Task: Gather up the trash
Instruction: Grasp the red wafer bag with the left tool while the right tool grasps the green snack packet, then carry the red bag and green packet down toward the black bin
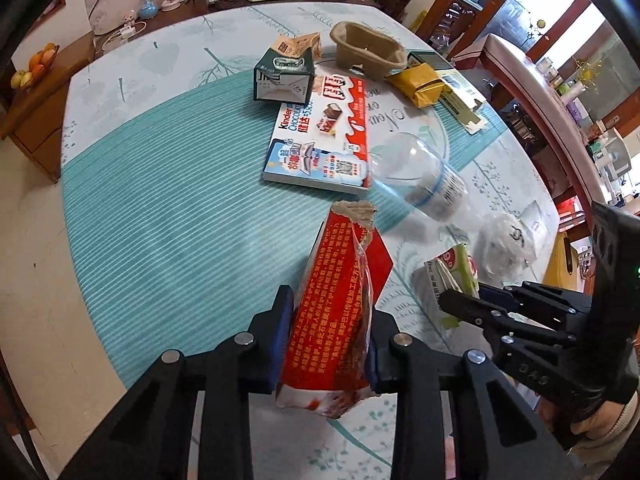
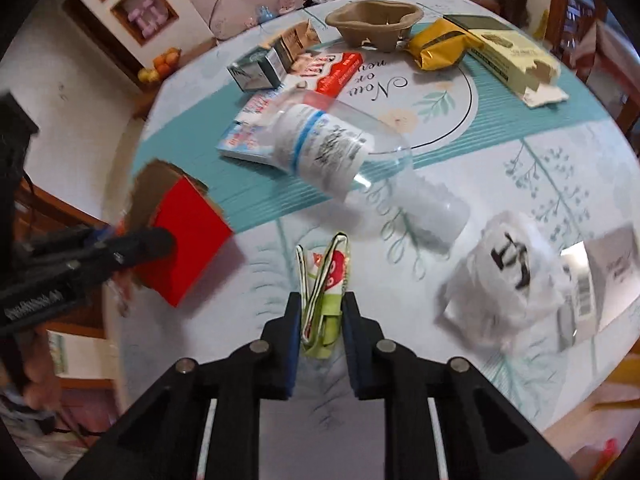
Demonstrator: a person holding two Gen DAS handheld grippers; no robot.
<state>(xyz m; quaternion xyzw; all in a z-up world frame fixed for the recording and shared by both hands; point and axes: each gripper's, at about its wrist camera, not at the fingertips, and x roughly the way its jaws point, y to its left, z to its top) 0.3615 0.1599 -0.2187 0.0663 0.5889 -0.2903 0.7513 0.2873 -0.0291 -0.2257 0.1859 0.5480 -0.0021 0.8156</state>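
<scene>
Closest to us, our left gripper (image 1: 326, 344) is clamped on a torn red carton (image 1: 340, 300), lifted above the table (image 1: 160, 220). Our right gripper (image 2: 320, 344) pinches a crumpled green and white wrapper (image 2: 324, 292) between its blue pads. Just beyond the wrapper lies a clear plastic bottle (image 2: 348, 160) on its side, resting partly on a flat chocolate box (image 1: 320, 140). Right of the bottle sits a crumpled white bag (image 2: 508, 272). Beyond the bottle are a small green carton (image 1: 282, 76), a brown pulp tray (image 1: 368, 50) and a yellow packet (image 1: 418, 82).
</scene>
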